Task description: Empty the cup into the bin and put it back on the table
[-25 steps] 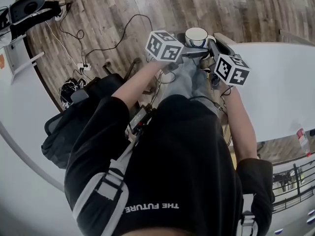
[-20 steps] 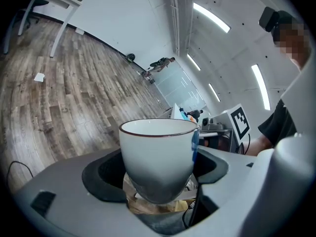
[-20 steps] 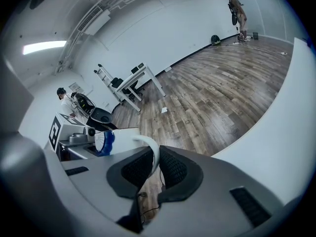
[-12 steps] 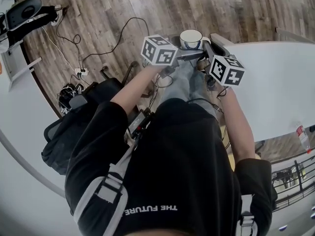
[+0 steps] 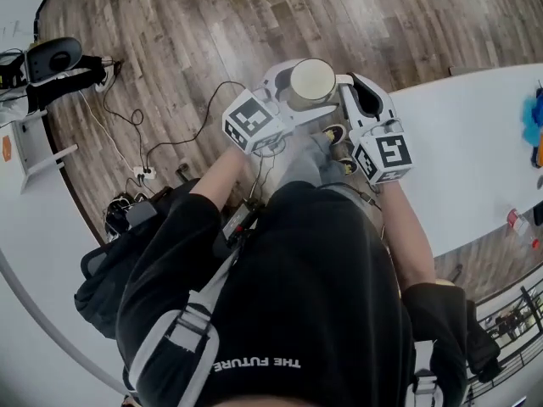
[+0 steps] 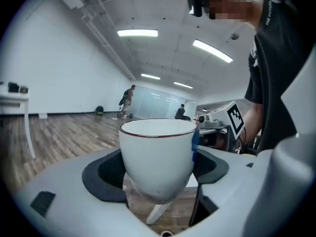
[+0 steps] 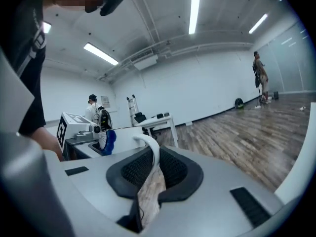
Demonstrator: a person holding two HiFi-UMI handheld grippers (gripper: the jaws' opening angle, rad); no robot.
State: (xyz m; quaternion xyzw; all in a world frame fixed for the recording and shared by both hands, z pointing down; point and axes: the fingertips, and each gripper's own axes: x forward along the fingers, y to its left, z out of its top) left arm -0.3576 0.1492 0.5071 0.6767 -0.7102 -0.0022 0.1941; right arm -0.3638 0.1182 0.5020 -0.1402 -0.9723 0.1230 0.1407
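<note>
A white cup (image 5: 311,81) with a thin red rim hangs upright over the wooden floor, just left of the table's corner. Both grippers hold it. My left gripper (image 5: 294,96) is shut on the cup's body (image 6: 157,157), which fills the gap between its dark pads. My right gripper (image 5: 344,90) comes in from the right and is shut on the cup's curved white handle (image 7: 150,154), pinched between its pads (image 7: 173,169). From above the cup's inside looks pale; I cannot make out any contents. No bin is in view.
The white table (image 5: 462,151) lies to the right, with blue things (image 5: 534,113) at its far edge. Cables and a power strip (image 5: 144,125) trail over the floor at left, near a chair (image 5: 51,58) and a black bag (image 5: 127,227). People stand far off in the hall.
The cup and both grippers have shifted left and look larger, nearer the head camera. The view has swung, so more of the table and the blue things now show.
</note>
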